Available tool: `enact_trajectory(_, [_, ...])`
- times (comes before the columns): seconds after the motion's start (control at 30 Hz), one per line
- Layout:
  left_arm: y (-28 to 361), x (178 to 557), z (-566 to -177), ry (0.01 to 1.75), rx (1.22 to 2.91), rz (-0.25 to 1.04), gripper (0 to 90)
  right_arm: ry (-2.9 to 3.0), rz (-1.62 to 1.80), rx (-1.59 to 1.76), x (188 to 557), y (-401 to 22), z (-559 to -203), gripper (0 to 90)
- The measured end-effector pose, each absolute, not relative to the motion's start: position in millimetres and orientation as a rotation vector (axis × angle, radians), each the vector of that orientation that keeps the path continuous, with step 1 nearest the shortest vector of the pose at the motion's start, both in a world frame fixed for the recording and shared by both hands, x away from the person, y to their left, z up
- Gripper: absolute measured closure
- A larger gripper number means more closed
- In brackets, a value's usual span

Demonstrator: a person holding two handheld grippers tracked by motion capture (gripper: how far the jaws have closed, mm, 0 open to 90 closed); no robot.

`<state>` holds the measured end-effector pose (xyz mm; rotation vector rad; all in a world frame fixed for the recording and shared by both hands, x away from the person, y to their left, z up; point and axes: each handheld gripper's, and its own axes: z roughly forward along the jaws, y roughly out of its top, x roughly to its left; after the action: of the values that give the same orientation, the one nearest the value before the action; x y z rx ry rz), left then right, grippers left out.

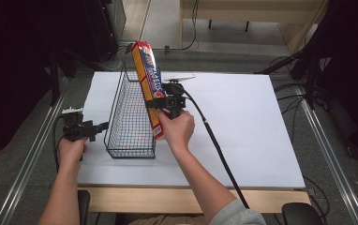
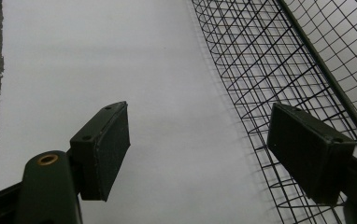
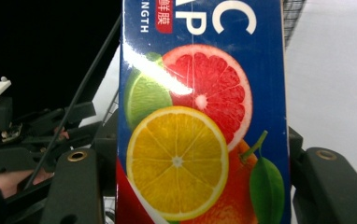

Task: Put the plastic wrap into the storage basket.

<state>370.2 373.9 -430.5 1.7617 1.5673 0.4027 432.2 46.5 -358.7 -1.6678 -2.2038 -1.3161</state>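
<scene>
While the right claw (image 1: 167, 101) is clamped on the long box (image 1: 148, 79) over the wire basket (image 1: 121, 117), the left claw (image 1: 89, 130) rests apart on the bench (image 1: 242, 122); lowering comes next, I judge. That calls for aligning the box lengthwise.

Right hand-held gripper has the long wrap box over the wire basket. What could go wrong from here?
1. The right hand-held gripper clamps the box near its middle, and the box is long and tilted, so it may pivot or slip between the jaws.
2. The box's lower end sits close to the wire basket right rim; it could catch there and drag or tip the light basket.
3. The left hand-held gripper waits open beside the basket without holding it, so nothing steadies it.
</scene>
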Motion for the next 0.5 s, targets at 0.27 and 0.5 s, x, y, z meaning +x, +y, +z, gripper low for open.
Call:
enact_trajectory(0.27, [374, 370, -430, 1.565, 1.74, 0.398, 22.1, -2.188, -1.31, -1.681, 432, 78, -365, 40.8])
enact_trajectory(0.5, [375, 371, -430, 1.561, 1.73, 0.396, 22.1, -2.205, -1.32, -1.659, 427, 94, -356, 40.6])
